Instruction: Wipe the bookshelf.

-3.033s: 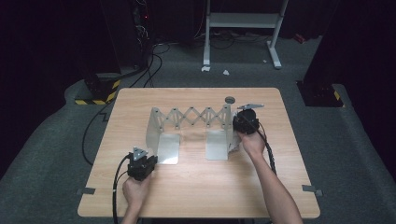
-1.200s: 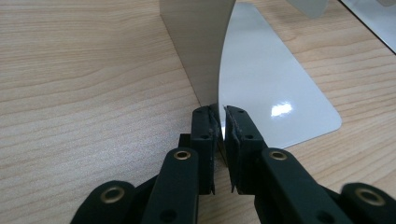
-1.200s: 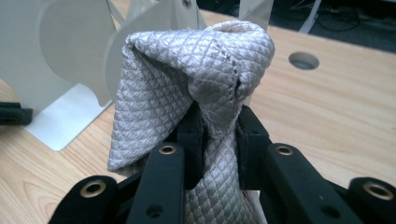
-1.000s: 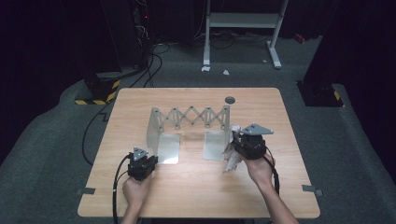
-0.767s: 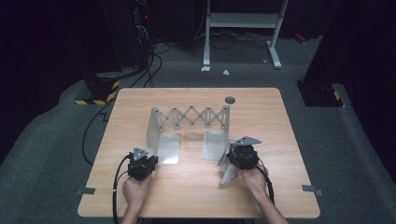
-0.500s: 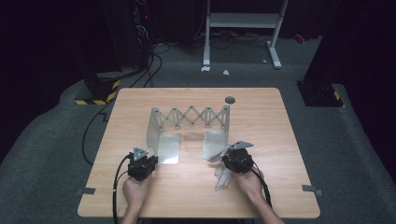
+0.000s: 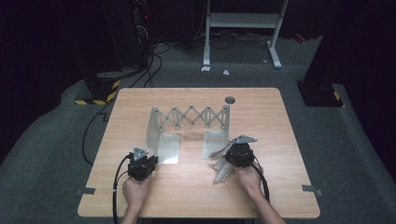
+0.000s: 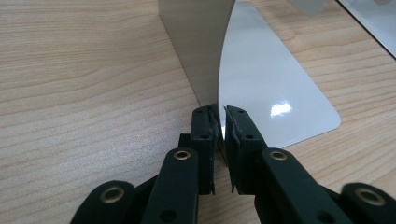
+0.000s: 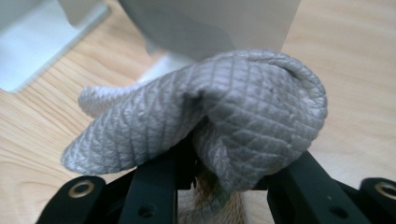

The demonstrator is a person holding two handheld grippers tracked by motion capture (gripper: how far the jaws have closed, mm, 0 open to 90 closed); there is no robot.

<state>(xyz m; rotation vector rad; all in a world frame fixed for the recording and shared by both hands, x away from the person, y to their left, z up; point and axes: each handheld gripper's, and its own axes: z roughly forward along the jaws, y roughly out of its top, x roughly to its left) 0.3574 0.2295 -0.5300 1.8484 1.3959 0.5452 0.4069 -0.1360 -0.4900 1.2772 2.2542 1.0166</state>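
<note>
Between the jaws of our left gripper (image 8: 219, 122) sits the edge of the metal bookend rack (image 8: 261, 79), pinched tight. Our right gripper (image 9: 219, 179) has just been closing its jaws and holds a grey quilted cloth (image 9: 210, 112), bunched over them; right ahead of it stands the rack's other plate (image 9: 210, 21).

Both forearms come in from the near edge in the high view. The left hand (image 7: 135, 191) holds the left hand-held gripper (image 7: 150, 161) low and pointing forward, its jaws nearly closed with only a thin slit between the pads (image 8: 213, 128). The right hand (image 7: 249, 177) holds the right hand-held gripper (image 7: 223, 156) low and angled toward the left; its jaws have just been closing.
</note>
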